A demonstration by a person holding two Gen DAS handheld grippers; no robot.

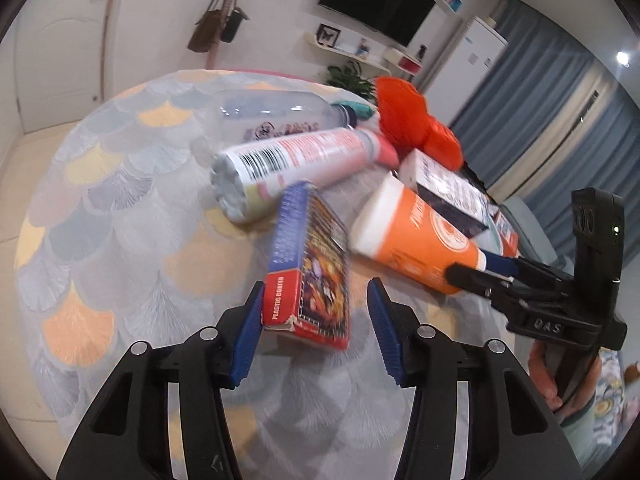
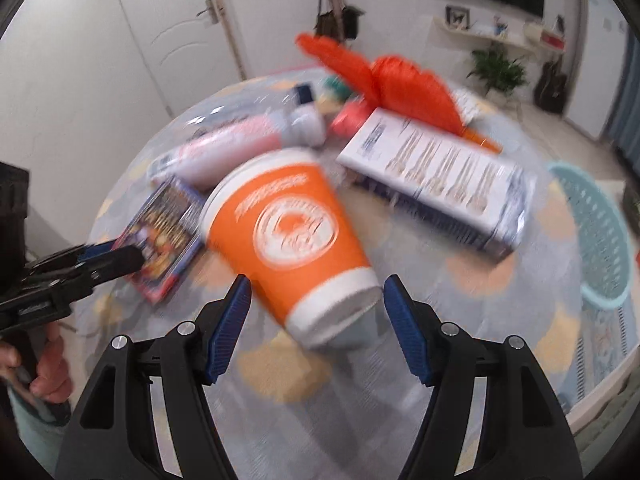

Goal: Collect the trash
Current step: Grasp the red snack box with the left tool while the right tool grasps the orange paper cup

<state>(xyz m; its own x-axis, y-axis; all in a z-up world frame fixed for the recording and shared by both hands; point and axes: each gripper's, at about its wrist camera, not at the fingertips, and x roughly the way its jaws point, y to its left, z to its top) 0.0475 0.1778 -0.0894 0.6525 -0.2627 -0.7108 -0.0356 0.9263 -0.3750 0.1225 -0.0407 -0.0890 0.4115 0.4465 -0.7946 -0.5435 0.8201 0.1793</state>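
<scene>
Straddling a card box, left fingers seemingly ungripped; right fingers open around orange cup.

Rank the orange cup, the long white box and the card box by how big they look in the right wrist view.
1. Orange cup, though it lies nearest the camera, which inflates it.
2. Long white box, close behind; true order against the cup is unsure.
3. Card box, clearly smallest.

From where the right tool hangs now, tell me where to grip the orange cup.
Grip the orange cup across its narrow white base end, coming from above. It lies on its side with that end nearest the right tool, already between the open pads.
</scene>
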